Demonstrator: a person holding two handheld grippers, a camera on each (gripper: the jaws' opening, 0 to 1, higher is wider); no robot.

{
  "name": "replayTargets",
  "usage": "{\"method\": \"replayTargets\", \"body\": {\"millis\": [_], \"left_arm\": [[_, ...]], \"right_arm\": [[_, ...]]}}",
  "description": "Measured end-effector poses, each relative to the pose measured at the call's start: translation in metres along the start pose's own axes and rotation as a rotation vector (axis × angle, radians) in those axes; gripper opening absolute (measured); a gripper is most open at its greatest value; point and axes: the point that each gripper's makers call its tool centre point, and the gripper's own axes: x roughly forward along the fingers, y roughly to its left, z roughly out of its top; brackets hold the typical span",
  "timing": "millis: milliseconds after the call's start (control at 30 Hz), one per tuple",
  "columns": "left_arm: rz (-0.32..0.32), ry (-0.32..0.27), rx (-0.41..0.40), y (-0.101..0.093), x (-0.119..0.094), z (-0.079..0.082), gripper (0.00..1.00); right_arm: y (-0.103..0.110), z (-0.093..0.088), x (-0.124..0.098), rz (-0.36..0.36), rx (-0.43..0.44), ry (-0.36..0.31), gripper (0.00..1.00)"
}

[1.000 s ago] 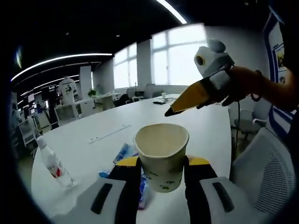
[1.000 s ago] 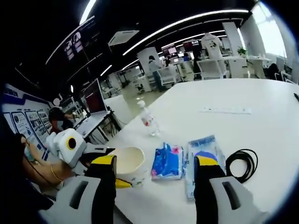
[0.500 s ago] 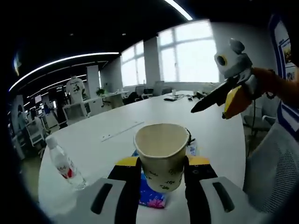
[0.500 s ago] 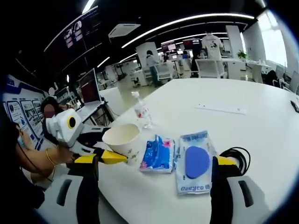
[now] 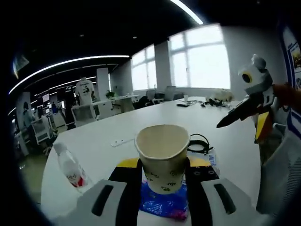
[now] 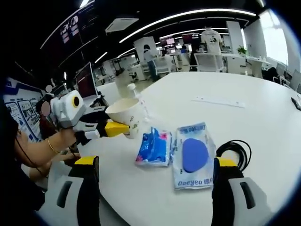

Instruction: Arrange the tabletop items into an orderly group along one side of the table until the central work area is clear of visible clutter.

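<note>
Your left gripper (image 5: 163,165) squeezes the paper cup (image 5: 162,157) between its two jaws. The cup stands straight up, with its open mouth on top. In the right gripper view you can see this same cup (image 6: 128,117) held up off the white table (image 6: 263,113), just above and to the left of the blue tissue pack (image 6: 153,147).

In the left gripper view, the blue tissue pack (image 5: 164,203) lies on the table right below the cup, between the jaws. The water bottle (image 5: 70,165) stands on the table to the left of the cup, well apart from it. A black cable (image 5: 200,143) lies coiled just behind the cup on the right.

Your right gripper (image 6: 155,165) has its jaws spread wide apart and holds nothing. Between its jaws, a little ahead, lie the blue tissue pack and the clear pack with a blue pad (image 6: 194,154) inside. They lie side by side and look like they touch. The black cable (image 6: 233,150) lies coiled just to the right of the clear pack, close to the right jaw. The top of the water bottle (image 6: 132,87) peeks out behind the cup.

In the left gripper view, your right gripper (image 5: 249,113) is up in the air on the right, away from the cup, with its jaws apart. A flat white strip (image 6: 218,101) lies farther out on the table.
</note>
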Motion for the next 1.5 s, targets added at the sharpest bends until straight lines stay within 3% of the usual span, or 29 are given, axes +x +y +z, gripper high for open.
{"method": "replayTargets", "body": {"millis": [333,733,867,1500], "left_arm": [[0.095,-0.017,-0.014,0.039,0.011,0.003,0.33],[0.203,-0.024,-0.082,0.081,0.023,-0.012,0.33],[0.242,-0.057,-0.115,0.092,0.028,-0.016,0.33],[0.351,-0.016,-0.140,0.124,0.057,-0.059,0.34]], "right_arm": [[-0.008,-0.008,0.008,0.000,0.039,0.014,1.00],[-0.018,-0.021,0.019,-0.012,0.072,0.056,1.00],[-0.022,-0.023,0.023,-0.022,0.078,0.063,1.00],[-0.041,-0.046,0.036,-0.060,0.145,0.108,0.99]]}}
